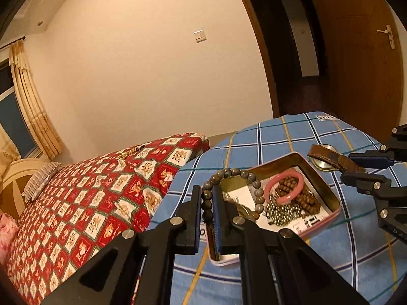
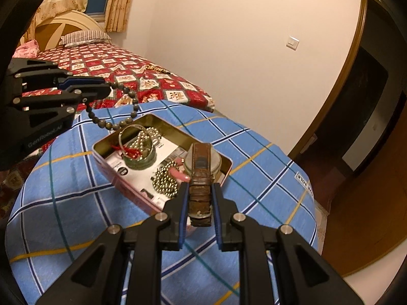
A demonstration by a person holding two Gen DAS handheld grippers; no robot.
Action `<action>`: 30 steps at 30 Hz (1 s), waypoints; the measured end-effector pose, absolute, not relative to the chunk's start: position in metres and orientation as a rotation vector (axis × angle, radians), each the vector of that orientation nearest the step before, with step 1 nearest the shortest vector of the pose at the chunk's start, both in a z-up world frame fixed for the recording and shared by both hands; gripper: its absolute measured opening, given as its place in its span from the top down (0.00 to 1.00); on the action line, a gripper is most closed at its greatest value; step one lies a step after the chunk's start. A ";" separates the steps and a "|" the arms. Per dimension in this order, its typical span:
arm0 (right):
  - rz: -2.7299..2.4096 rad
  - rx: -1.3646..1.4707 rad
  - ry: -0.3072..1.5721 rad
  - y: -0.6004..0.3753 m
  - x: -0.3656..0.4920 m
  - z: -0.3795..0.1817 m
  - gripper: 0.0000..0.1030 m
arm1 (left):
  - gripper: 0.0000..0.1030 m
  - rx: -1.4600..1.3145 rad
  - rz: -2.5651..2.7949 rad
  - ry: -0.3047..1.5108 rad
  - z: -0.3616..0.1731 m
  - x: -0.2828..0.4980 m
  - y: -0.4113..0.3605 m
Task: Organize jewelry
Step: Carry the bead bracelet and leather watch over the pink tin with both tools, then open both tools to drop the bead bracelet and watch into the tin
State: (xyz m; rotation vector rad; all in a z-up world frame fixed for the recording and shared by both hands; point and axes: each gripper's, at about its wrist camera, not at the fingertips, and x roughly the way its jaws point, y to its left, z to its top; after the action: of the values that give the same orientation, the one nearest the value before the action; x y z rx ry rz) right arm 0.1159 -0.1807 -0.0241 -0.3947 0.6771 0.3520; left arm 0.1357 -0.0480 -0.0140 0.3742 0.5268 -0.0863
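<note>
Over the blue plaid cloth, both grippers are lifted above the open tin. Left gripper pinches a grey bead bracelet, its loop dangling over the tin's rim. Right gripper is clamped on a brown leather watch, dial at the tin's near corner. Inside: pink bangle, brown beads, ball chain. Red patterned bed beside.
</note>
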 end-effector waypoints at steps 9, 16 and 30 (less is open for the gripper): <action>0.353 -0.399 0.671 -0.175 0.140 -0.023 0.81 | 0.92 0.392 -0.078 0.532 -0.018 0.160 -0.052; 0.357 -0.403 0.685 -0.169 0.156 -0.029 0.81 | 0.92 0.397 -0.064 0.550 -0.028 0.175 -0.052; 0.355 -0.413 0.753 -0.165 0.180 -0.054 0.81 | 0.92 0.406 -0.068 0.614 -0.057 0.197 -0.054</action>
State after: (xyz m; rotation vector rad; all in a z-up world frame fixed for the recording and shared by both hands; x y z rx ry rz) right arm 0.1802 -0.1648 -0.0539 -0.4128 0.7530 0.3552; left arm 0.1969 -0.0537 -0.0568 0.4056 0.6140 -0.0679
